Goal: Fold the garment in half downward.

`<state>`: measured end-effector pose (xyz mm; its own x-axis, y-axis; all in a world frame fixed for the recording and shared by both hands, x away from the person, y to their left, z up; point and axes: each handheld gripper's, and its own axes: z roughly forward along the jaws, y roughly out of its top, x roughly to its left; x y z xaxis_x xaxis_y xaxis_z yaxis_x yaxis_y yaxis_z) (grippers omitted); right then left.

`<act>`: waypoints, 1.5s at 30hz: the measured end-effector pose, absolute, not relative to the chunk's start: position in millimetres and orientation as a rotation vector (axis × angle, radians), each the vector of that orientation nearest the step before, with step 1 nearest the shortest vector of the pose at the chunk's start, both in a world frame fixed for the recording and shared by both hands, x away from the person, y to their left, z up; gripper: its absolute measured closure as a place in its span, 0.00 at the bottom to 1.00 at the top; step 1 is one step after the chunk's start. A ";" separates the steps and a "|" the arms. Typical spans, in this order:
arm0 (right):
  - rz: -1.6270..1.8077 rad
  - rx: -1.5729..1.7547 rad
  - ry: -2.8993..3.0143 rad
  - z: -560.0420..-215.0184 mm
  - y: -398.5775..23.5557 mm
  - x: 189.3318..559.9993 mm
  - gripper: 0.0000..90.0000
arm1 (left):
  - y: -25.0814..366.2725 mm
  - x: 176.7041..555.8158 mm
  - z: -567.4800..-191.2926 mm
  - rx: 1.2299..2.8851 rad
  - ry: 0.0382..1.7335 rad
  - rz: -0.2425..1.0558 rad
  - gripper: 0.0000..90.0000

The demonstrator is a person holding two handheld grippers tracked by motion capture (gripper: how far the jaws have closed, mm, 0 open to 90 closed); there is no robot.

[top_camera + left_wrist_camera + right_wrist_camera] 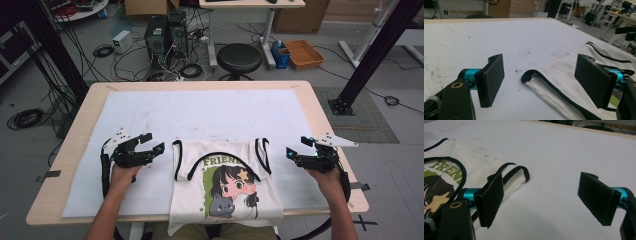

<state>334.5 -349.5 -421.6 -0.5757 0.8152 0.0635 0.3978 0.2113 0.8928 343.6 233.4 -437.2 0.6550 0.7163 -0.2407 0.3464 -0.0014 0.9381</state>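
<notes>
From the high view, a white tank top (225, 187) with a cartoon print lies flat at the six o'clock edge of the bench (70, 145), its hem hanging over the rim and cut off there. The left tongs (150, 143) sit at nine o'clock of the garment, just beside its left strap; the right tongs (296, 148) sit at three o'clock, near the right strap. Both stand spread wide with nothing between the jaws.

The left gripper view adds what the high view cannot resolve: the black-trimmed strap end (529, 75) lies on the white mat between the two pads, touching neither, with grey smudges on the mat beyond it. The right gripper view shows the other strap (517, 173) doubled into two loops at ten o'clock, partly behind the left pad, and the green lettering (446, 170) cut off by the frame edge.

The floor clutter past the bench is too small to read.
</notes>
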 end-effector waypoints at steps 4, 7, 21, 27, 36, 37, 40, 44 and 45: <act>1.308 1.123 2.101 -422.6 -343.6 338.9 0.23 | 230.1 344.5 -437.1 1.631 0.904 0.367 0.26; 1.318 1.120 2.113 -421.9 -338.8 341.0 0.23 | 227.7 348.6 -435.6 1.642 0.923 0.342 0.27; 1.203 1.126 2.301 -413.5 -284.5 401.6 0.23 | 186.4 406.0 -425.7 1.838 0.945 0.265 0.28; 1.087 1.083 2.447 -432.0 -261.0 415.4 0.33 | 173.3 415.8 -446.5 1.992 0.974 0.223 0.31; 0.985 1.052 2.530 -440.1 -261.7 418.1 0.58 | 175.1 413.4 -447.8 2.087 0.928 0.263 0.82; 0.992 1.045 2.539 -439.9 -262.5 417.9 0.61 | 176.1 412.5 -447.8 2.085 0.928 0.247 0.87; 1.011 1.006 2.570 -439.2 -262.6 417.3 0.78 | 180.1 410.4 -449.0 2.051 0.944 0.214 0.92; 0.987 0.902 2.568 -435.7 -256.1 411.9 0.91 | 188.9 406.2 -450.6 1.931 0.959 0.179 0.93; 0.990 0.905 2.554 -434.5 -256.1 411.3 0.92 | 191.3 405.6 -450.1 1.902 0.956 0.174 0.93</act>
<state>411.3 -256.1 -434.5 -0.7735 0.6336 -0.0135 0.4591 0.5749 0.6773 405.6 191.3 -450.1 0.6822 0.6808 -0.2666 0.5432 -0.2278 0.8081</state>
